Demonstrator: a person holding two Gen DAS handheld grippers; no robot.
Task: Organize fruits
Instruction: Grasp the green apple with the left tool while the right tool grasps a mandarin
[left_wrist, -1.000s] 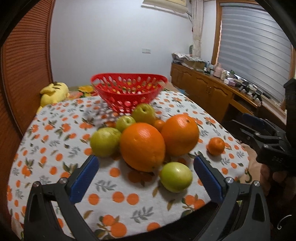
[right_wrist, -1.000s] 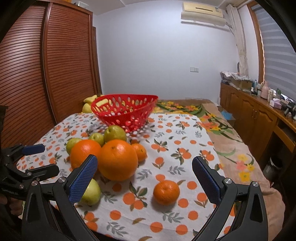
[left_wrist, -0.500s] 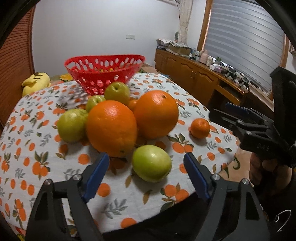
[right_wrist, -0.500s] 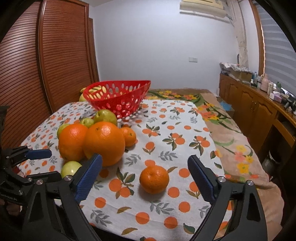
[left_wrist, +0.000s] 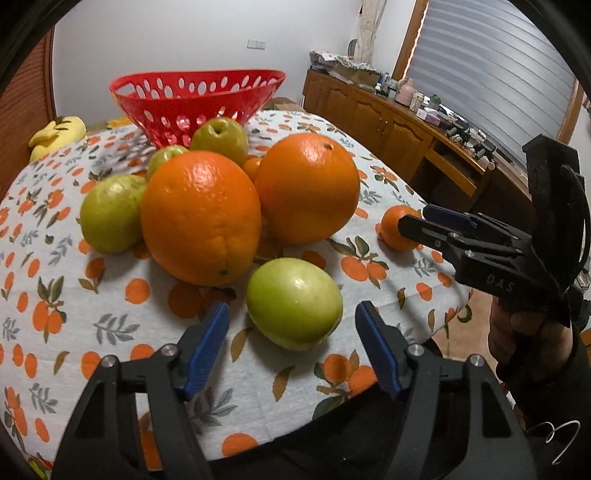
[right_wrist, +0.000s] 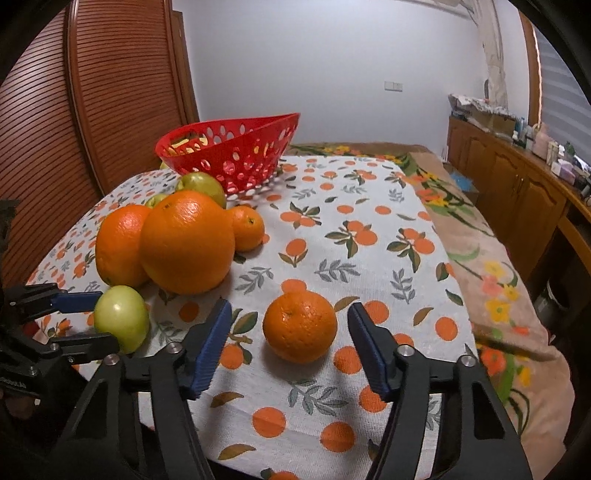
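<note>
Left tool (left_wrist: 291, 328), fingers apart, brackets round green apple (left_wrist: 294, 303); right tool (right_wrist: 288, 330), also apart, brackets small orange mandarin (right_wrist: 300, 325), prob. both ready to grab for red perforated plastic basket (right_wrist: 236, 151) ahead.

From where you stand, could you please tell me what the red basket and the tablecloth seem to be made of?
The red basket looks like moulded plastic: glossy, uniformly coloured, with smooth oval holes through thin walls. The tablecloth seems to be a matte woven fabric, since a fine textured weave shows under the printed oranges and it drapes over the edge.
</note>
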